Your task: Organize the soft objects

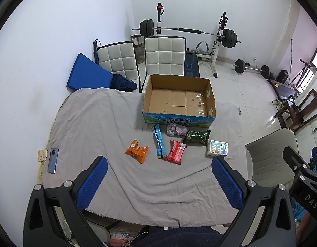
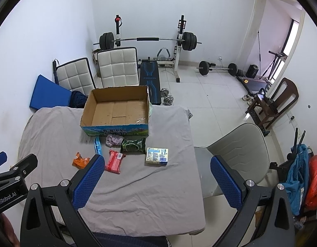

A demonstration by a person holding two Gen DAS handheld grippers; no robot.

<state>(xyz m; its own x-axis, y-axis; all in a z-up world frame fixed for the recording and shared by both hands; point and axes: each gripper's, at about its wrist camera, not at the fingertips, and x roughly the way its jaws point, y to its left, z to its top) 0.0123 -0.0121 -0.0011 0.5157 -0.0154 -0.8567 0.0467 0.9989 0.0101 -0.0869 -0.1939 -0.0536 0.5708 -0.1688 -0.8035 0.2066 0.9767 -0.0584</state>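
At the bottom of each frame, the left claw (image 1: 159,174) and right claw (image 2: 156,174) gape wide, holding nothing, above the grey table (image 1: 96,123); mid-frame lie an orange packet (image 1: 137,150), red packet (image 1: 175,152), blue pouch (image 1: 159,141), green pack (image 1: 196,137), tissue pack (image 1: 217,148) and cloth (image 1: 177,129); just beyond stands the box (image 1: 179,100).

Left gripper (image 1: 159,177) fills the lower frame, blue-padded jaws spread wide and holding nothing; right gripper (image 2: 156,177) likewise gapes low in its view, each apparently held level
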